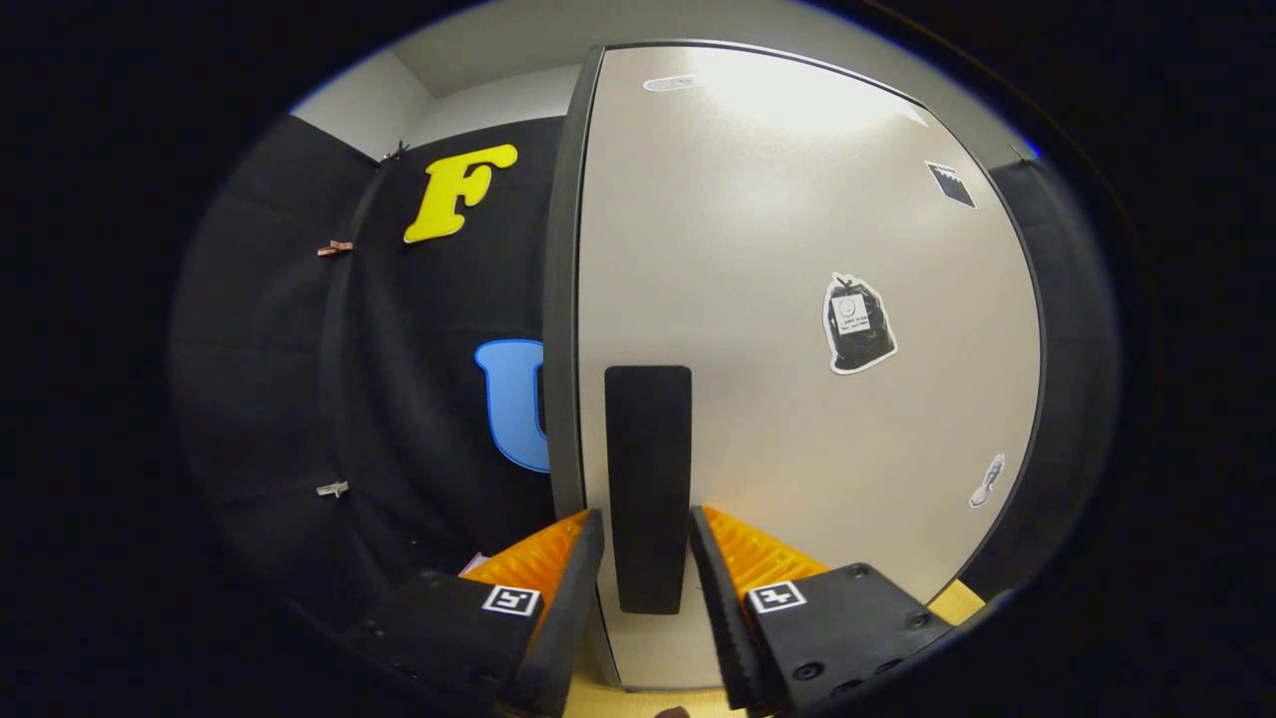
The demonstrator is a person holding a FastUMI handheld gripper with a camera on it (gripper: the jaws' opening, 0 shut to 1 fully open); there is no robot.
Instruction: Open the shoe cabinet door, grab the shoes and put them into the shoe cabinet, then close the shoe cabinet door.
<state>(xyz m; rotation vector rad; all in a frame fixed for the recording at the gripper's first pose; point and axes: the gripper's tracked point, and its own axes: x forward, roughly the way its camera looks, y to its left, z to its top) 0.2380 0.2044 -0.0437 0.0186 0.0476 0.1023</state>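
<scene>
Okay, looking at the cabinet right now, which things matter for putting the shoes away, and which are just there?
For the job:
- cabinet door, seen closed
- black handle, between the fingers
- gripper, fingers either side of the handle, apparently not pressing yet

Just there:
- stickers on the door
- clips on the black cloth wall

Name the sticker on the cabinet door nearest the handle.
The black bag-shaped sticker, just right of the handle that stands between the gripper fingers; the other stickers hug the door's edges.

The cabinet door (797, 349) stands just ahead, its handle (648, 489) between the gripper (646, 529) jaws, near its left edge.
</scene>
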